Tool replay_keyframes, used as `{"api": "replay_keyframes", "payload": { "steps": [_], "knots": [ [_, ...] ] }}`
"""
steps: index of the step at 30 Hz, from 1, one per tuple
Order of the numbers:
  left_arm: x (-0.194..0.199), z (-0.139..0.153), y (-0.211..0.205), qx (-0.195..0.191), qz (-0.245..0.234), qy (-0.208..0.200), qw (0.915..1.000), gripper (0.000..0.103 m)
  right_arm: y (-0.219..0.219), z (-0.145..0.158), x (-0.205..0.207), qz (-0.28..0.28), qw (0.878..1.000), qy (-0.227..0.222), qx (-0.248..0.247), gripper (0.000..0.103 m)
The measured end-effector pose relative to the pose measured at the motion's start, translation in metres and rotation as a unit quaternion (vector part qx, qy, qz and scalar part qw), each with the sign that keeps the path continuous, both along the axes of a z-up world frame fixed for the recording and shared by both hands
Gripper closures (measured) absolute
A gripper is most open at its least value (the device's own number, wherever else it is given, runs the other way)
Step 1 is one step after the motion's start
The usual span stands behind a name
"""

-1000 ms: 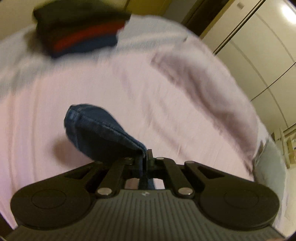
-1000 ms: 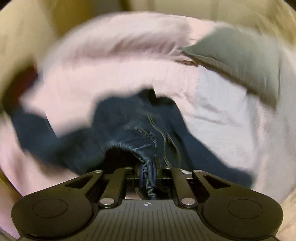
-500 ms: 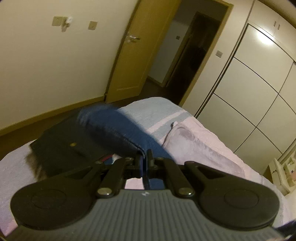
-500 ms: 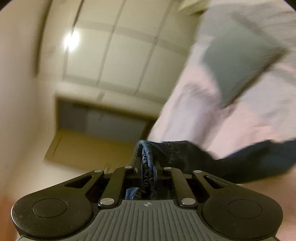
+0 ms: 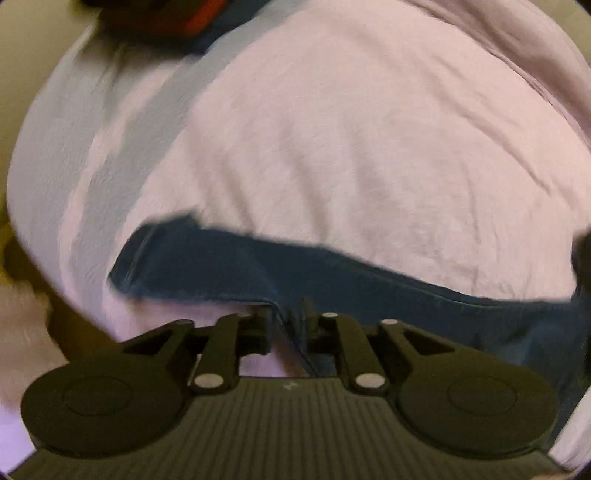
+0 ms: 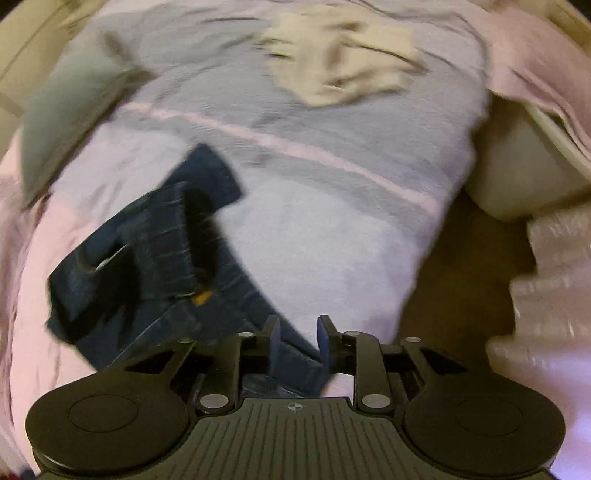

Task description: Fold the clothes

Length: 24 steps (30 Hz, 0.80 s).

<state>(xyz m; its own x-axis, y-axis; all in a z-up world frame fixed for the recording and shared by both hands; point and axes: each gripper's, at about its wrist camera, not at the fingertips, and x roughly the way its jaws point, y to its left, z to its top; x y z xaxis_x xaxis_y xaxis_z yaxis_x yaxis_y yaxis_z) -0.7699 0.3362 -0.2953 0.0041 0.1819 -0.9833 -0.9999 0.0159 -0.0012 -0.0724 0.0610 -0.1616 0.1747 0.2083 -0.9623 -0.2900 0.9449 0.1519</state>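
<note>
Each camera sits just behind its own hand-held gripper and looks forward and down along the fingers, close above the bed (image 5: 369,129). The left hand-held gripper (image 5: 286,319) faces across pink bedding toward a stack of folded clothes (image 5: 173,18) far ahead. The right hand-held gripper (image 6: 295,332) faces grey-lilac bedding, with floor (image 6: 461,266) to its right. Both views share the bed and the jeans (image 5: 221,266) (image 6: 147,254).

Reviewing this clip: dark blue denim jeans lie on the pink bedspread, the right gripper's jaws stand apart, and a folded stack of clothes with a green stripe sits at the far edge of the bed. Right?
Not quite. The stripe on the folded stack of clothes is red, not green, as the left wrist view shows. The rest holds: the dark blue denim jeans lie on the pink bedspread, and the right gripper has its jaws apart.
</note>
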Motion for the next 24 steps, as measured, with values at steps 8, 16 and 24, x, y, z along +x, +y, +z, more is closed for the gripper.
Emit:
{"api": "replay_keyframes", "payload": {
  "steps": [8,16,24],
  "knots": [
    [0.059,0.049,0.025,0.109,-0.045,0.034,0.9925,0.087,0.054,0.005,-0.006,0.185,0.977,-0.108,0.003,0.055],
    [0.122,0.089,0.052,0.146,-0.029,-0.001,0.9889,0.076,0.082,-0.028,0.052,0.228,0.969,-0.092,0.007,0.050],
    [0.311,0.033,0.103,0.064,-0.131,-0.139,0.9795,0.075,0.104,-0.061,0.132,0.166,0.986,-0.020,0.024,0.050]
  ]
}}
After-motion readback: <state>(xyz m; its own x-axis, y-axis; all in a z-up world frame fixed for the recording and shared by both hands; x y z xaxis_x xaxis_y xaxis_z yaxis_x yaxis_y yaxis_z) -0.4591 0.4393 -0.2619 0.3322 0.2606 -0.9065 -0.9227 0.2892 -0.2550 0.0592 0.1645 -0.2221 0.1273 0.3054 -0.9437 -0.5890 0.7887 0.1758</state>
